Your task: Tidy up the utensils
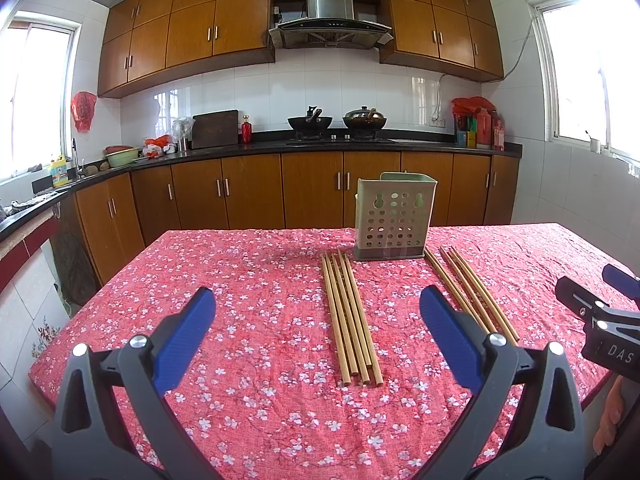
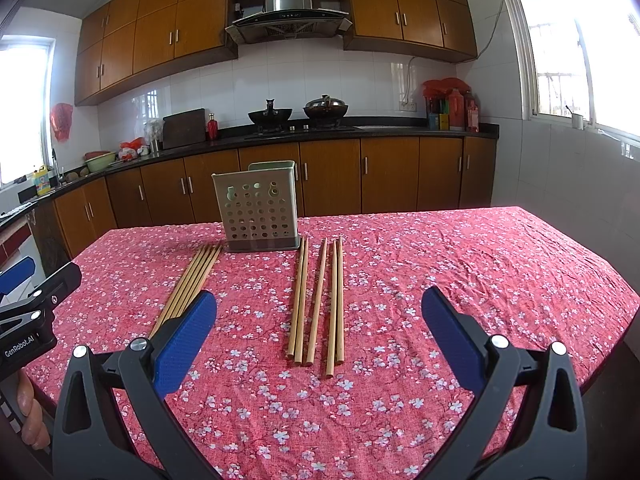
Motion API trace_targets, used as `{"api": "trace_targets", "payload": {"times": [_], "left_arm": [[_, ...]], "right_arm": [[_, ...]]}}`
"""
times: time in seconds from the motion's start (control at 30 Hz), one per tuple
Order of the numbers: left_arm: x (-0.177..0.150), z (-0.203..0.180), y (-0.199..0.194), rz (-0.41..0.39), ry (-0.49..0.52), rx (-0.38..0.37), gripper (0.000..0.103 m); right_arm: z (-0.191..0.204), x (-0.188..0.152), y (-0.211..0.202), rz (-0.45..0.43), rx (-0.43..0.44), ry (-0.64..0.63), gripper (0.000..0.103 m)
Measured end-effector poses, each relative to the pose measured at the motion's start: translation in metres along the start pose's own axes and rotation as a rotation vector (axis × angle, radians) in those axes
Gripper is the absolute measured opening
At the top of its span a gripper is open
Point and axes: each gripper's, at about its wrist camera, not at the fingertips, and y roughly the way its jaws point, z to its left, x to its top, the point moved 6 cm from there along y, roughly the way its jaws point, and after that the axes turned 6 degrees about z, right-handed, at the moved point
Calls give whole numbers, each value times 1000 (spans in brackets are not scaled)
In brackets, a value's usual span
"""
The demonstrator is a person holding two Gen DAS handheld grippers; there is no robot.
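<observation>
A pale green perforated utensil holder [image 1: 394, 216] [image 2: 260, 210] stands upright at the far middle of the table. Two groups of several bamboo chopsticks lie flat in front of it. The left group [image 1: 352, 316] [image 2: 188, 284] lies tight together. The right group [image 1: 472, 292] [image 2: 318, 300] lies more spread. My left gripper [image 1: 318, 320] is open and empty, held above the table with the left group between its blue pads. My right gripper [image 2: 320, 320] is open and empty, with the right group between its pads. Each gripper shows at the edge of the other's view.
The table carries a red floral cloth [image 1: 260, 280] [image 2: 460, 272]. Its front edge and right edge are close to the grippers. Behind the table stand brown kitchen cabinets [image 1: 312, 188], a dark counter with two woks [image 1: 310, 122], and windows on both sides.
</observation>
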Motion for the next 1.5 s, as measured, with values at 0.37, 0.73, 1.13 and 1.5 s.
{"api": "trace_targets", "payload": {"times": [0.37,0.73,1.13,1.5], "left_arm": [[0,0,0,-1,2,-1,99],[-3,-6,2,0,2,-2,99],[-5,-5,2,2,2,-1,99],[-8,-6,3,3,2,-1,99]], "right_arm": [[0,0,0,1,1,1,101],[0,0,0,2,1,1,101],[1,1,0,2,1,0,101],[0,1,0,3,1,2,101]]}}
